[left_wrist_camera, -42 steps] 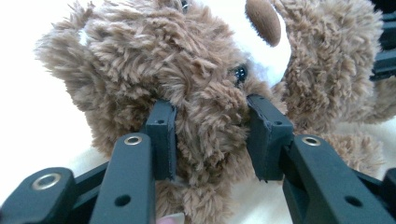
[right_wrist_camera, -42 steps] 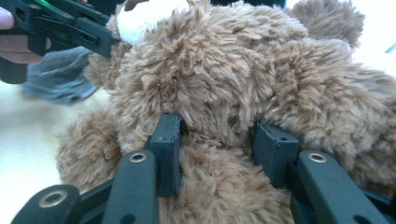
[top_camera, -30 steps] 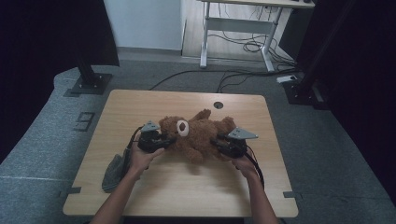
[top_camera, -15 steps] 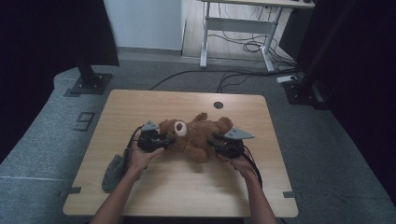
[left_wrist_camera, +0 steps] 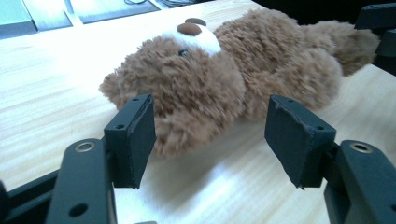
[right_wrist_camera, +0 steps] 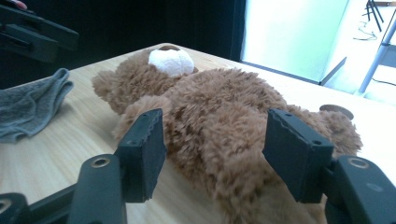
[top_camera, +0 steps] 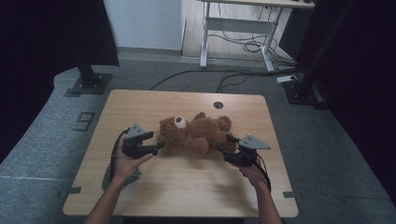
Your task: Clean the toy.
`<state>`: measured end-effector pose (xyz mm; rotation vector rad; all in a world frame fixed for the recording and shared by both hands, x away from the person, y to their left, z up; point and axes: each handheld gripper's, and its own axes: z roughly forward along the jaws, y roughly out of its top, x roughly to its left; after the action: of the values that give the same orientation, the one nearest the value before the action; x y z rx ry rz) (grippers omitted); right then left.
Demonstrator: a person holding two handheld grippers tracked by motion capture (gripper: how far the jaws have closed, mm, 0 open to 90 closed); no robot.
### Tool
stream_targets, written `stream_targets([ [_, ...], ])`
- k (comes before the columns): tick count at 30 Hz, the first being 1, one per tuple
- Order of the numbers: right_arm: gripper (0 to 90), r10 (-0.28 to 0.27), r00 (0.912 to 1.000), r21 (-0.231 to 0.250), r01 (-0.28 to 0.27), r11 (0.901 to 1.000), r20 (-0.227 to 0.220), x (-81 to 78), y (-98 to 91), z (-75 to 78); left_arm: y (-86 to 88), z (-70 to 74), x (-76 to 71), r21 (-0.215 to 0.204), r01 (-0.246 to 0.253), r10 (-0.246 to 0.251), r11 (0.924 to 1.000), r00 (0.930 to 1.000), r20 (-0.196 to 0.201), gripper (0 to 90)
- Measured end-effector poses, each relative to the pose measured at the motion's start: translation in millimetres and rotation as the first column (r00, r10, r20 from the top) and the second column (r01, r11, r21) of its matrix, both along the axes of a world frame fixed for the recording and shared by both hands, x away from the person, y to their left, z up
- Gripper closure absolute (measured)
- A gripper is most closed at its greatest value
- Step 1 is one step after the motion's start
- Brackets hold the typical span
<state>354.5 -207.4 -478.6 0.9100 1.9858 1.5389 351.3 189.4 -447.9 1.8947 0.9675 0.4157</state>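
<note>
A brown teddy bear [top_camera: 194, 133] with a white snout lies on its back on the wooden table [top_camera: 187, 191]. My left gripper [top_camera: 159, 145] stands just off its head. Its jaws have just been opening and now stand wide, with the head [left_wrist_camera: 187, 88] at the tips and the pads [left_wrist_camera: 137, 133] not pressing on it. My right gripper [top_camera: 223, 151] is at the bear's leg end. Those jaws have also just been opening; the furry body [right_wrist_camera: 219, 112] sits between the spread pads [right_wrist_camera: 294, 149], loose.
A crumpled grey cloth [top_camera: 109, 176] lies on the table under my left hand, also visible as a cloth [right_wrist_camera: 32, 107] beyond the bear. A round cable hole [top_camera: 218, 105] is at the table's far side. A desk frame and cables stand on the floor behind.
Both grippers have let go of the bear, opened, and pulled apart and back toward the person. The bear stays lying in the middle of the table.
</note>
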Motion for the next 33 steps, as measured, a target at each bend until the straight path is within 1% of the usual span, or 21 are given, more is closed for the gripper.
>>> stream_targets([
  [2, 35.1, -0.001, 1.0000, 0.008, 0.001, 1.0000, 0.004, -7.7, -3.4, -0.3, 4.7, -0.7, -9.2, 0.002, 0.005, -0.005, 1.0000, 1.0000, 0.003, 32.5],
  [4, 35.0, -0.010, 0.9999, 0.018, 0.010, 0.9998, 0.012, -16.3, -6.6, -1.3, 10.2, -2.3, -18.1, -0.008, 0.012, -0.012, 0.9999, 0.9999, 0.002, 32.2],
  [5, 34.9, -0.006, 0.9999, 0.025, 0.006, 0.9997, 0.015, -20.7, -8.2, -2.3, 13.0, -3.3, -22.2, -0.011, 0.014, -0.014, 0.9998, 0.9999, 0.003, 32.1],
  [7, 34.4, 0.004, 0.9998, 0.028, -0.005, 0.9996, 0.018, -29.5, -10.6, -5.4, 17.2, -5.6, -29.0, -0.004, 0.009, -0.009, 1.0000, 0.9999, 0.007, 32.1],
  [9, 34.3, 0.012, 0.9999, 0.030, -0.012, 0.9995, 0.012, -36.6, -12.8, -9.6, 20.1, -7.6, -32.7, 0.021, 0.011, -0.011, 0.9997, 0.9999, 0.001, 31.9],
  [12, 34.1, 0.012, 0.9999, 0.025, -0.012, 0.9996, 0.008, -44.6, -14.6, -16.1, 25.6, -10.6, -37.4, 0.018, 0.006, -0.005, 0.9998, 1.0000, -0.008, 31.9],
  [15, 33.5, 0.008, 1.0000, -0.001, -0.008, 1.0000, 0.004, -50.0, -16.1, -20.8, 29.9, -13.6, -41.7, 0.024, 0.002, -0.002, 0.9997, 0.9999, -0.011, 32.0],
  [18, 33.5, 0.001, 1.0000, -0.001, -0.001, 1.0000, -0.003, -55.5, -20.1, -25.6, 34.5, -18.8, -45.5, 0.034, -0.003, 0.004, 0.9994, 0.9998, -0.019, 31.8],
  [22, 33.5, -0.006, 0.9997, -0.022, 0.006, 0.9997, -0.023, -65.7, -26.1, -37.5, 41.0, -24.4, -51.5, 0.030, -0.021, 0.022, 0.9993, 0.9994, -0.028, 32.1],
  [26, 33.5, -0.006, 0.9984, -0.050, 0.004, 0.9988, -0.055, -74.0, -31.7, -49.9, 45.4, -29.3, -58.1, 0.037, -0.033, 0.034, 0.9988, 0.9986, -0.040, 32.1],
  [30, 33.3, -0.018, 0.9957, -0.058, 0.013, 0.9983, -0.091, -77.0, -36.9, -61.8, 50.0, -33.5, -64.2, 0.043, -0.043, 0.045, 0.9981, 0.9978, -0.049, 32.1],
  [32, 33.3, -0.024, 0.9945, -0.062, 0.018, 0.9979, -0.102, -76.5, -38.4, -65.2, 51.4, -36.4, -66.4, 0.057, -0.049, 0.052, 0.9972, 0.9973, -0.052, 32.0],
  [33, 33.3, -0.026, 0.9940, -0.063, 0.020, 0.9978, -0.107, -76.0, -38.9, -65.5, 51.9, -37.6, -67.4, 0.057, -0.051, 0.055, 0.9971, 0.9970, -0.054, 32.2],
])
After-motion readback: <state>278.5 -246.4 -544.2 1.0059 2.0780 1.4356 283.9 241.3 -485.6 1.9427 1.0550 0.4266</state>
